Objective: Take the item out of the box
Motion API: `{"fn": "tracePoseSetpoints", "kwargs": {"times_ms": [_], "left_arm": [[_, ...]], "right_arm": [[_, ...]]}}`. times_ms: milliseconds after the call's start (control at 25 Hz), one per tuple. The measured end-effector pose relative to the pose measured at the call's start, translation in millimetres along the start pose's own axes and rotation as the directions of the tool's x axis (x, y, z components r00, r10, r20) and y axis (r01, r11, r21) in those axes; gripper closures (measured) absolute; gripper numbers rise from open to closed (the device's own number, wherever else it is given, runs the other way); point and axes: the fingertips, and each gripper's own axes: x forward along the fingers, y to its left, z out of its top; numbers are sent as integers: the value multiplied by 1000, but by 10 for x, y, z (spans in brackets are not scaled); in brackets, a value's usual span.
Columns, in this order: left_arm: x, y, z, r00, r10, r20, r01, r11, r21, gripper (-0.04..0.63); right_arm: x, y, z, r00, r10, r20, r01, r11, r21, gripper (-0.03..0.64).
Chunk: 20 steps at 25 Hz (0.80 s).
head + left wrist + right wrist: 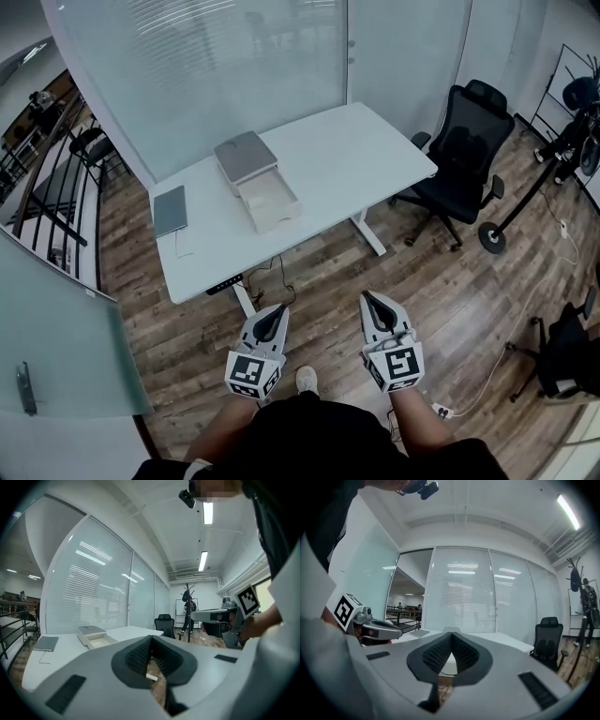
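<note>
— Grey box [246, 156] on the desk, just the one?
— One, toward the far edge of the white desk [328, 141]. Its pale drawer [269, 202] is pulled out toward the near edge. Whether anything lies in the drawer, no view lets me tell.
— What else is on the desk?
— One flat grey slab [170, 209], like a closed laptop, by the left end. One black office chair [459, 159] stands at the right end.
— And the grippers?
— Two, both over the wood floor [441, 291], well apart from the desk. The left gripper [278, 309] has its jaws pressed together on nothing. The right gripper [368, 298] is likewise clenched and empty.
— Any print to read?
— Only black-and-white square markers, one cube [253, 370] on each gripper.
— What do the gripper views add?
— Each shows the other gripper side-on, and the ceiling strip lights [207, 513], which the head view lacks.
</note>
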Motion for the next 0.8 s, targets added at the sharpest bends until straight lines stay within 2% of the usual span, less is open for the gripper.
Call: {"fn": "tracePoseSetpoints", "kwargs": {"times_ms": [120,360,800], "left_arm": [[127,245,16,1000,-8,4,8,1000,-9,583],[287,657,37,1000,-8,6,8,1000,-9,584],[372,1169,-45,999,46,-7,-46,998,-36,583]], "right_arm": [[302,57,62,999,26,32,-26,1000,6,611],[757,72,61,999,29,36,-29,1000,8,611],[1411,245,88,997,79,21,-78,997,-22,611]]}}
